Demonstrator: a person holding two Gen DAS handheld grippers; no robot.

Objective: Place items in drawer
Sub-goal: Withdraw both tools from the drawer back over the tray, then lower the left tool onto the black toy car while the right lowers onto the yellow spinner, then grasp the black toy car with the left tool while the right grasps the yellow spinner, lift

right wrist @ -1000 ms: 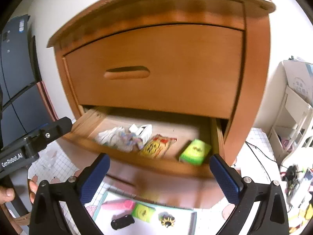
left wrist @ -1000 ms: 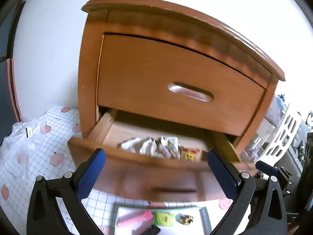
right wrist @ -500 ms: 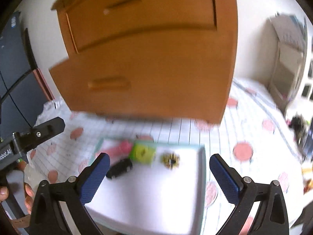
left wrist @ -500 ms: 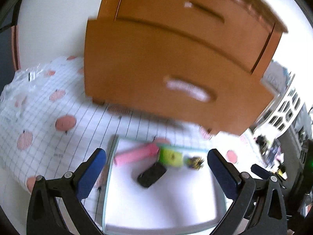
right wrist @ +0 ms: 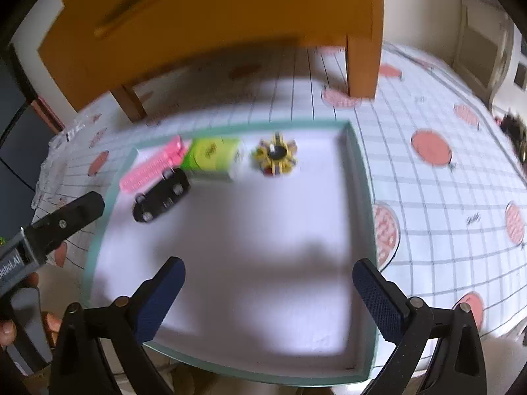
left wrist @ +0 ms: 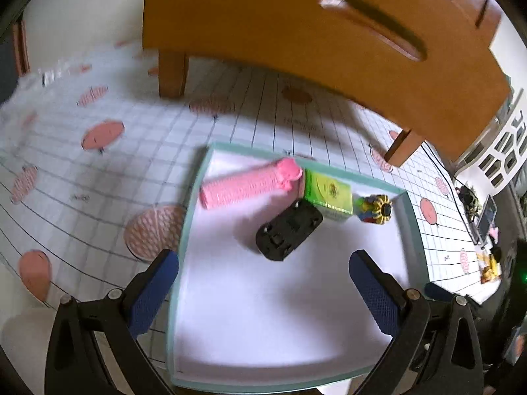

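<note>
My left tongs (left wrist: 263,283) are spread wide and hold nothing, low in the frame over the near half of a shallow white tray with a teal rim (left wrist: 184,230). My right tongs (right wrist: 268,284) are likewise spread and empty, over the same tray (right wrist: 360,177). Part of the left tool and a few fingers (right wrist: 8,332) show at the lower left of the right view.

Four items lie bunched along the tray's far edge. A pink ribbed tube (left wrist: 247,187) lies slanted at the left, its cap end touching a green box (left wrist: 327,194). A black toy car (left wrist: 288,230) lies just in front of them, against the box's near corner. A small yellow wheel-shaped toy (left wrist: 377,210) sits just right of the box, near the tray's right wall.

The wooden nightstand (left wrist: 296,23) fills the top of both views, its drawer front with a slot handle (left wrist: 372,26) overhanging the space beyond the tray. Its legs stand on the bench, which is covered by a white grid cloth with pink spots (left wrist: 102,131). Clear plastic (right wrist: 49,164) is crumpled at the far left.
</note>
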